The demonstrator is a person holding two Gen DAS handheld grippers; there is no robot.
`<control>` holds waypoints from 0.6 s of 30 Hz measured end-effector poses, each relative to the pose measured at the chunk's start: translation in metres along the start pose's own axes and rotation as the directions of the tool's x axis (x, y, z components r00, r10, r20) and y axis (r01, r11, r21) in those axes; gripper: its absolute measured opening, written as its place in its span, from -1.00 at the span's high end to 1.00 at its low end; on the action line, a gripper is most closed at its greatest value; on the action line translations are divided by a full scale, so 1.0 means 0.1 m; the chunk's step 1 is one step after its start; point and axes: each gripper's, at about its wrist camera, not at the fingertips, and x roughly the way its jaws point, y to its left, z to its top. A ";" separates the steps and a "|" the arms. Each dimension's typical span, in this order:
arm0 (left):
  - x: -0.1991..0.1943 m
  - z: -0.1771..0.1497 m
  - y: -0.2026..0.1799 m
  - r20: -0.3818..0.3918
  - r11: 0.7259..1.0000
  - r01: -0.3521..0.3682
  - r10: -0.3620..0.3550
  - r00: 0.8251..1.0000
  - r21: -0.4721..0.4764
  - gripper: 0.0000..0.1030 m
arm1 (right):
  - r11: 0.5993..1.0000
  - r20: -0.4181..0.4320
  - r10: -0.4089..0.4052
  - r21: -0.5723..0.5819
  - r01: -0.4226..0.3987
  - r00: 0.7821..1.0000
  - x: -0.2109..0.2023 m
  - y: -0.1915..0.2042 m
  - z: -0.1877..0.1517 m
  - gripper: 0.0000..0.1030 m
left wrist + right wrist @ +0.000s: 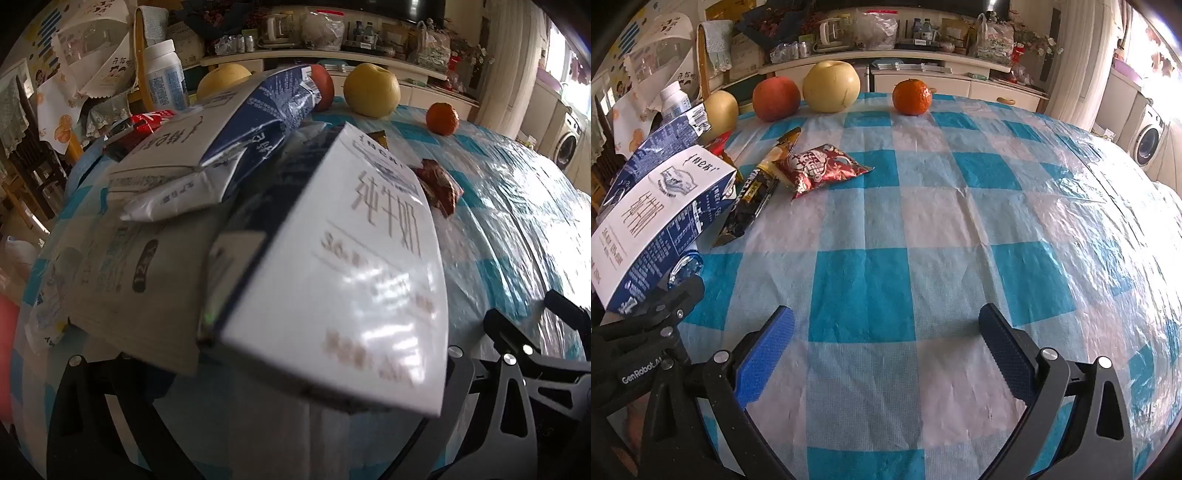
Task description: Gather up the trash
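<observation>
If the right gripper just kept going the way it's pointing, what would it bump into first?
Probably just the checkered tablecloth. The right gripper is open and tilts down at bare cloth, nothing between its fingers. The red snack packet and orange lie farther off.

Both wrist views tilt down, sharing the milk carton [332, 258].

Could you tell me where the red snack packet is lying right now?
In the right wrist view, the red snack packet lies upper left on the checked tablecloth, beside a dark wrapper.
</observation>
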 end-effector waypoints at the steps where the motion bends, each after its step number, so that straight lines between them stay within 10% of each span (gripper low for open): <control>1: 0.00 0.00 0.00 -0.002 1.000 0.003 -0.003 1.000 0.002 -0.92 | 1.000 -0.003 0.002 -0.002 -0.002 1.000 0.00 0.00 0.00 -0.91; 18: -0.80 -0.53 0.55 0.134 0.996 0.056 -0.047 0.990 -0.064 -0.92 | 0.996 0.189 -0.056 -0.053 0.067 0.980 -0.84 0.15 -0.43 -0.91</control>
